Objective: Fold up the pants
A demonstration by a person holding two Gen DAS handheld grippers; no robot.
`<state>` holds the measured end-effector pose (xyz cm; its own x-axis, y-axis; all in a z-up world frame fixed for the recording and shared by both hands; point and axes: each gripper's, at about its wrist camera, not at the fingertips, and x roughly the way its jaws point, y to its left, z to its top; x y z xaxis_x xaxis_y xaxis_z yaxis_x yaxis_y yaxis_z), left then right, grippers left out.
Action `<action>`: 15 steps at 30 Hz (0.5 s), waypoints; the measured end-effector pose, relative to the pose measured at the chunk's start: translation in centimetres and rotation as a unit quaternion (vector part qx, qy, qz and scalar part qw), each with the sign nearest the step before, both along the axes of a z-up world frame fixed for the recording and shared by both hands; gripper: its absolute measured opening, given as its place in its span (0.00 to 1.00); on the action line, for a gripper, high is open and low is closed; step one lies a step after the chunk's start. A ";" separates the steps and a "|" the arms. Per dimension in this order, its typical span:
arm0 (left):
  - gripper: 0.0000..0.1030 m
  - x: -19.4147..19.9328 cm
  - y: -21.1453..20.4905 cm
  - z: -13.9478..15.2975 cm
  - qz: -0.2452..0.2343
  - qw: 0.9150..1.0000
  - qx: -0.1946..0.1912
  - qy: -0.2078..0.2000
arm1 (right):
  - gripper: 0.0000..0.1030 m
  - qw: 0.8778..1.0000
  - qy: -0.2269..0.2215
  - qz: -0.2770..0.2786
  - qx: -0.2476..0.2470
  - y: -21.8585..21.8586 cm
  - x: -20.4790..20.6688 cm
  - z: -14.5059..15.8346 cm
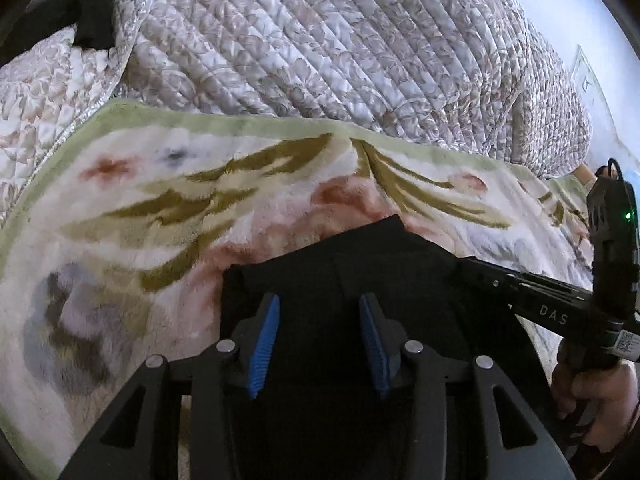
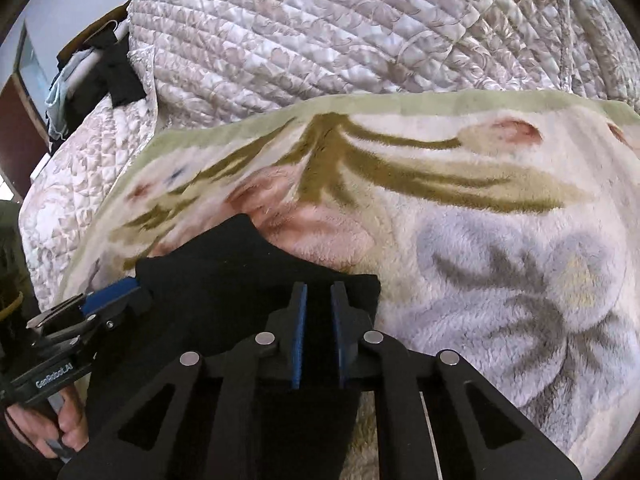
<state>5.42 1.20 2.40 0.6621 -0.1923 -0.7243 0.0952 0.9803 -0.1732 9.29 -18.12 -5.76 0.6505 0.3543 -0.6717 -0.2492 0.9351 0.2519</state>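
Pants [image 1: 360, 264]: black cloth, matt, smooth knit, no sheen. Blanket [image 1: 160, 208] under them: fluffy plush fleece, long soft pile, floral print, pale green border at 12 o'clock. Quilt [image 1: 320, 40] beyond: stitched quilted cloth, slight satin gloss, patterned. Left gripper [image 1: 318, 340]: matt black plastic body, silver metal pins, blue ribbed rubbery pads [image 1: 264, 344] on the jaws. Right gripper [image 2: 319, 332]: same matt black plastic, shiny metal pins, same blue pads [image 2: 298, 336]. Its handle at 3 o'clock in left view: black, printed lettering, semi-matt.
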 end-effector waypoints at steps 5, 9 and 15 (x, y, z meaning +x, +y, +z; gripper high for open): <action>0.44 -0.3 -0.3 0.8 0.005 1.000 0.018 -0.001 | 0.12 1.000 0.002 -0.016 0.000 -0.1 -1.2 1.3; 0.44 -1.7 -0.6 1.8 0.001 1.000 0.025 -0.003 | 0.12 1.000 -0.012 -0.007 -0.004 0.3 -4.0 3.0; 0.44 -4.4 -0.5 2.7 -0.008 0.999 0.029 -0.013 | 0.12 0.999 -0.032 0.018 -0.012 1.2 -8.4 4.2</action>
<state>1.04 0.66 5.07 0.6774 -0.1618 -0.7176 0.1150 0.9868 -0.1140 0.87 -16.88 -1.60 0.6793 0.3624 -0.6382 -0.2981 0.9309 0.2112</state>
